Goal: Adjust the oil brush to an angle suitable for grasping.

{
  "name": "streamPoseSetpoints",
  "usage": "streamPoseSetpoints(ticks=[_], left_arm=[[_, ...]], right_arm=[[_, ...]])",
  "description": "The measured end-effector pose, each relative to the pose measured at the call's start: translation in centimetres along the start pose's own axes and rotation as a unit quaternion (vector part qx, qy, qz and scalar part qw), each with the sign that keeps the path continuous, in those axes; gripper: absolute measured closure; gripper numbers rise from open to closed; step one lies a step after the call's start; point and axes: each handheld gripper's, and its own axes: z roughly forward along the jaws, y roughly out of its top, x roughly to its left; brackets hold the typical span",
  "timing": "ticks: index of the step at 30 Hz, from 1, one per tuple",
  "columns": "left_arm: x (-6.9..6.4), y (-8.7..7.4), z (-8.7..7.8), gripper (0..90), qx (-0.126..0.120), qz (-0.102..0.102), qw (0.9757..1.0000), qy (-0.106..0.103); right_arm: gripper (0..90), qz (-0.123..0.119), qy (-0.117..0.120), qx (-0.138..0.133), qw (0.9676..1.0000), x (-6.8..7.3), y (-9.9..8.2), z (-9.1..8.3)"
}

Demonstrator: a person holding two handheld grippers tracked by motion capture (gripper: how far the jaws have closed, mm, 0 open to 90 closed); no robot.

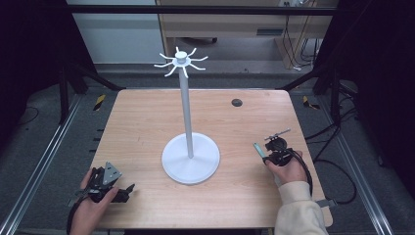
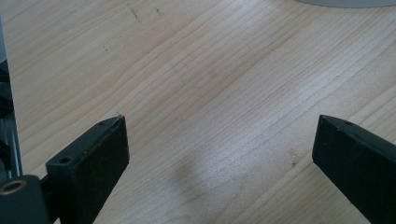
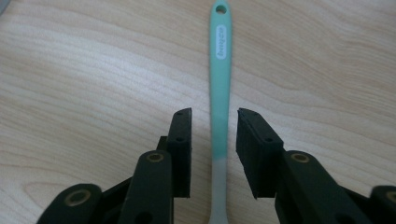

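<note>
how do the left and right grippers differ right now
The left gripper has its jaws spread wide with bare wood between them; the right gripper has its jaws narrowed around a teal utensil handle, with slim gaps showing either side. The left gripper lies at the table's near-left corner; the right sits at its right side. Both are hand-held and black.

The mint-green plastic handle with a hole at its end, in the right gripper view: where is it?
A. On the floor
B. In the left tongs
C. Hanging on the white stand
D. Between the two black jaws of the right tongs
D: the mint-green plastic handle runs between the jaws of the right tongs, which stand slightly apart from it.
</note>
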Motion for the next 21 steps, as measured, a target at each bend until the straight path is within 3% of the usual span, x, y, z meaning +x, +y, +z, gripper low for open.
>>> streamPoseSetpoints(ticks=[9, 21], left_arm=[[-0.03, 0.01, 0.05, 3.3, 0.002, 0.001, 1.0000, -0.001], [-0.05, 0.03, 0.07, 3.3, 0.003, 0.002, 1.0000, -0.003]], right_arm=[[62.6, -0.008, -0.005, 0.033, 0.9994, -0.03, -0.16, 0.61], [68.1, -0.012, 0.002, 0.057, 0.9983, -0.38, -0.36, 0.94]])
